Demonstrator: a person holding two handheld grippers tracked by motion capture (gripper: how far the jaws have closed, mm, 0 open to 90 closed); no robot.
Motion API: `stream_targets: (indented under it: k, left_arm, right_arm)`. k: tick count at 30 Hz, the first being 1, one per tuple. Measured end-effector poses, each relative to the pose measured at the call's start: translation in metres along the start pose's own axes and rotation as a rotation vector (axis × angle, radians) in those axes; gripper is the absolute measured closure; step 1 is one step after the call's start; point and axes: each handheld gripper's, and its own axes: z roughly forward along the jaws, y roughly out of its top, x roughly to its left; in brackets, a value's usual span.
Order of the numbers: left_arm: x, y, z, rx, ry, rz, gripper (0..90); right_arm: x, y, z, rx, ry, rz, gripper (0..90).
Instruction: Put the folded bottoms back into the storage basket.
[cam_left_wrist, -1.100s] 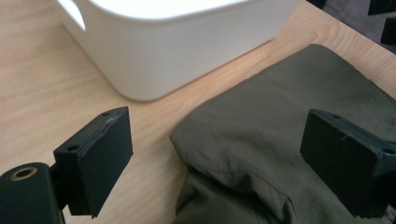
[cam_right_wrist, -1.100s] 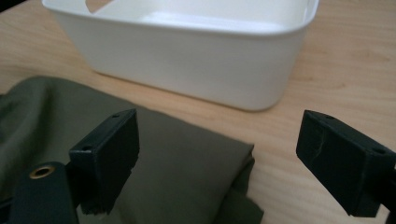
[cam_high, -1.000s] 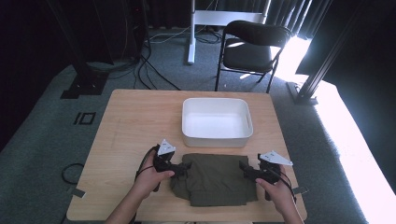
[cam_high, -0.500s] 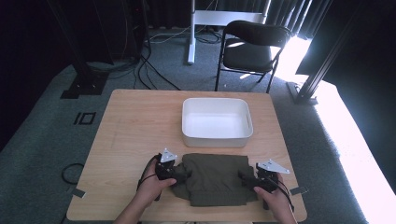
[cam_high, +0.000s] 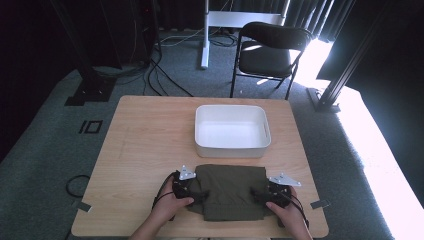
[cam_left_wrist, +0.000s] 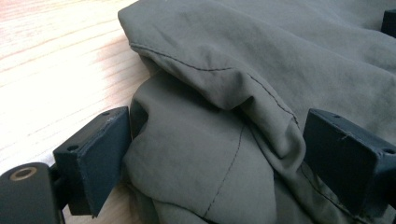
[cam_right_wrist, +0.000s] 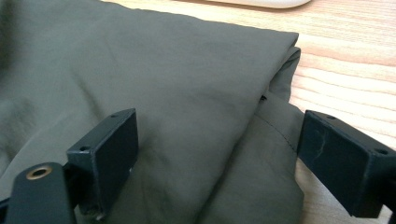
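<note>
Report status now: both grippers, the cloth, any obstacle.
Left gripper open, right gripper open, jaws straddling cloth edges. Cloth folded, on table. White bin beyond, apart.

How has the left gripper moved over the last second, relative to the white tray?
Yes. The left gripper has pulled back toward the person, away from the white tray, along the cloth's left edge.

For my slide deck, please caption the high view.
Two handheld grippers flank folded olive cloth before a white bin.

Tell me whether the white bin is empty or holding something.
Empty: the white bin shows only its bare white floor in the high view; the olive cloth lies outside it on the table.
</note>
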Motion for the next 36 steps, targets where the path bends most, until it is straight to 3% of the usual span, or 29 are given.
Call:
stream_targets:
  k: [3, 5, 11, 14, 17, 19, 22, 25, 28, 30, 36]
  left_arm:
    - [-0.005, -0.004, 0.005, -0.047, 0.035, 0.026, 10.7]
    - [-0.008, -0.003, 0.006, -0.048, 0.055, 0.020, 10.7]
    - [-0.010, -0.002, 0.008, -0.053, 0.076, -0.001, 10.8]
    - [-0.010, -0.001, 0.009, -0.057, 0.066, 0.007, 12.1]
    - [-0.008, 0.001, 0.010, -0.077, 0.028, -0.005, 24.1]
    - [-0.007, 0.002, 0.012, -0.087, 0.004, -0.023, 40.7]
    - [-0.007, 0.004, 0.014, -0.085, -0.010, -0.022, 57.0]
    - [-0.008, 0.005, 0.015, -0.078, -0.020, 0.006, 64.7]
    - [-0.010, 0.005, 0.014, -0.083, -0.016, 0.031, 68.3]
    - [-0.010, 0.005, 0.013, -0.090, -0.015, 0.038, 70.4]
    - [-0.008, 0.006, 0.008, -0.100, -0.056, 0.006, 73.4]
  right_arm:
    - [0.000, 0.001, 0.001, 0.015, -0.001, -0.014, 12.5]
    - [0.001, 0.001, 0.002, 0.018, -0.009, -0.028, 12.8]
    - [0.006, 0.001, 0.002, 0.023, -0.031, -0.042, 13.9]
    - [0.008, 0.000, 0.002, 0.015, -0.018, -0.064, 22.6]
    - [0.011, 0.000, 0.002, 0.008, -0.004, -0.079, 32.4]
    - [0.015, 0.000, 0.002, 0.000, 0.022, -0.094, 42.4]
    - [0.019, 0.002, 0.004, -0.004, 0.065, -0.103, 56.8]
    - [0.023, 0.005, 0.005, 0.014, 0.076, -0.099, 68.8]
    - [0.030, 0.006, 0.004, 0.023, 0.057, -0.158, 76.7]
    - [0.032, 0.007, 0.004, 0.029, 0.045, -0.170, 79.0]
    - [0.026, 0.012, -0.006, 0.035, 0.097, -0.111, 81.1]
